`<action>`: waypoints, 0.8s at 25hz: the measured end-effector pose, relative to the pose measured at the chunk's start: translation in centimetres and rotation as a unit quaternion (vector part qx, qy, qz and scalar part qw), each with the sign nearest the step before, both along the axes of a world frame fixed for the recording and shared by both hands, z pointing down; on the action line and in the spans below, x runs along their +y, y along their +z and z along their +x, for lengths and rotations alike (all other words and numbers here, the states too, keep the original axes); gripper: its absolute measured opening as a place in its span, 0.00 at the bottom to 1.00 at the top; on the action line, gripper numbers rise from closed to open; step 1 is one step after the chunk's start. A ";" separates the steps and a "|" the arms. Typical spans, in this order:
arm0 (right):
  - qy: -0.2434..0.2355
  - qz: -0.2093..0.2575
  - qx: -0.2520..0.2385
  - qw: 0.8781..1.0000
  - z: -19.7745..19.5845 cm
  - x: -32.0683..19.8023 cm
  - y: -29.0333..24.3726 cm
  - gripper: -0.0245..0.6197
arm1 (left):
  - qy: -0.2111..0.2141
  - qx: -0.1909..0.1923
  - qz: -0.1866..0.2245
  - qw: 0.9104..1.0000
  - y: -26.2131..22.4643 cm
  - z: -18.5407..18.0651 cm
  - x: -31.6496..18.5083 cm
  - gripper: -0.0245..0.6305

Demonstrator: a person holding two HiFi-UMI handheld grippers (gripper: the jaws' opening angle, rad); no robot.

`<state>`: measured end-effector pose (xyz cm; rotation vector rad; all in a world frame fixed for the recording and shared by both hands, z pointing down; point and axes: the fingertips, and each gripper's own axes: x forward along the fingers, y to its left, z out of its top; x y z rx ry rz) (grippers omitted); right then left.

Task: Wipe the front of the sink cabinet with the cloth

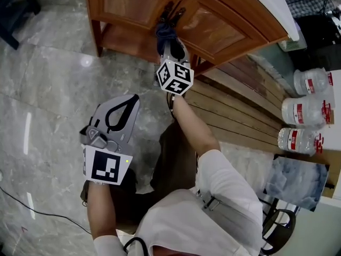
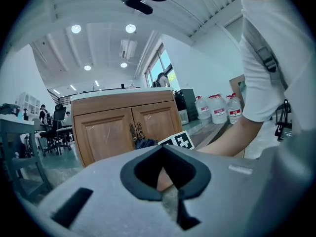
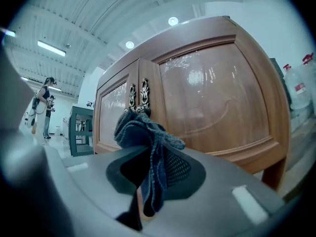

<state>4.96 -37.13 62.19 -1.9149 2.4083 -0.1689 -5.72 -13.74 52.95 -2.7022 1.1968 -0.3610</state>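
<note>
1. The right gripper (image 1: 167,37) is stretched out toward the sink cabinet (image 1: 133,4).
2. Its jaws are squeezed tight on the cloth (image 3: 144,132). The cloth is dark blue and bunched up. One part sticks up above the jaws and one part hangs down between them.
3. The cloth (image 1: 165,32) is at the middle of the cabinet front, where the two doors (image 3: 207,98) meet.
4. It is right by the two dark metal handles (image 3: 138,95). I cannot tell if it is pressing on the wood.
5. The left gripper (image 1: 126,106) is held lower and farther back, well apart from the cabinet. It is over the grey shiny floor (image 1: 48,89).
6. In the left gripper view, the left gripper (image 2: 162,150) has its jaws closed together. There is nothing in them.
7. The cabinet is brown wood and stands on short legs, with a shelf low down under the doors.
8. Brown wooden boards (image 1: 240,105) lie on the floor beside the cabinet.
9. Three big water bottles (image 1: 305,111) with red labels stand in a row past the boards.
</note>
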 end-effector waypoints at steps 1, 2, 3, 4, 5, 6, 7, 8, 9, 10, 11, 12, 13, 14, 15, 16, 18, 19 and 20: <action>0.006 0.001 0.000 1.000 0.7 0.1 -0.1 0.15 | 0.004 -0.004 0.001 1.000 0.0 0.3 0.0 0.04; 0.013 0.002 -0.002 1.000 1.6 0.1 -0.2 0.15 | 0.007 -0.008 0.003 1.000 0.0 0.5 0.0 0.04; 0.021 0.002 -0.004 1.000 2.4 0.2 -0.3 0.15 | 0.009 -0.010 0.004 1.000 0.1 0.8 0.1 0.04; 0.029 0.003 -0.008 1.000 3.3 0.2 -0.4 0.15 | 0.011 -0.011 0.004 1.000 0.1 1.0 0.2 0.04; 0.037 0.003 -0.012 0.999 4.3 0.3 -0.5 0.15 | 0.014 -0.012 0.005 1.000 0.2 1.2 0.2 0.04; 0.044 0.003 -0.014 0.999 5.2 0.3 -0.7 0.15 | 0.015 -0.012 0.005 1.000 0.3 1.4 0.3 0.04; 0.049 0.004 -0.014 0.999 6.0 0.5 -0.8 0.15 | 0.017 -0.013 0.004 1.000 0.4 1.5 0.3 0.04; 0.051 0.007 -0.011 0.999 6.7 0.6 -1.0 0.15 | 0.018 -0.014 0.004 1.000 0.6 1.7 0.3 0.04; 0.054 0.009 -0.008 0.998 7.4 0.8 -1.1 0.15 | 0.019 -0.015 0.003 1.000 0.7 1.8 0.3 0.04; 0.057 0.011 -0.007 0.998 8.0 0.9 -1.2 0.15 | 0.021 -0.016 0.003 1.000 0.7 2.0 0.3 0.04; 0.060 0.011 -0.006 0.998 8.6 1.1 -1.3 0.15 | 0.022 -0.015 0.003 1.000 0.8 2.1 0.2 0.04; 0.063 0.012 -0.006 0.998 9.2 1.2 -1.3 0.15 | 0.024 -0.015 0.001 1.000 0.9 2.3 0.1 0.04; 0.067 0.012 -0.005 0.998 9.8 1.3 -1.3 0.15 | 0.026 -0.015 0.000 1.000 1.1 2.5 -0.1 0.04; 0.070 0.012 -0.005 0.997 10.3 1.4 -1.3 0.15 | 0.027 -0.016 -0.001 0.999 1.3 2.7 -0.2 0.04; 0.074 0.013 -0.004 0.997 10.9 1.5 -1.3 0.15 | 0.029 -0.016 -0.001 0.999 1.4 2.9 -0.3 0.04; 0.078 0.014 -0.004 0.997 11.5 1.6 -1.3 0.15 | 0.032 -0.015 -0.002 0.999 1.4 3.2 -0.4 0.04; 0.087 0.014 -0.003 0.996 12.7 1.9 -1.3 0.15 | 0.037 -0.012 -0.004 0.999 1.5 4.0 -0.5 0.04; 0.091 0.014 -0.002 0.996 13.3 2.1 -1.3 0.15 | 0.042 -0.012 -0.005 0.999 1.5 4.4 -0.5 0.04; 0.096 0.013 -0.001 0.995 13.9 2.2 -1.3 0.15 | 0.047 -0.011 -0.005 0.999 1.6 4.9 -0.5 0.04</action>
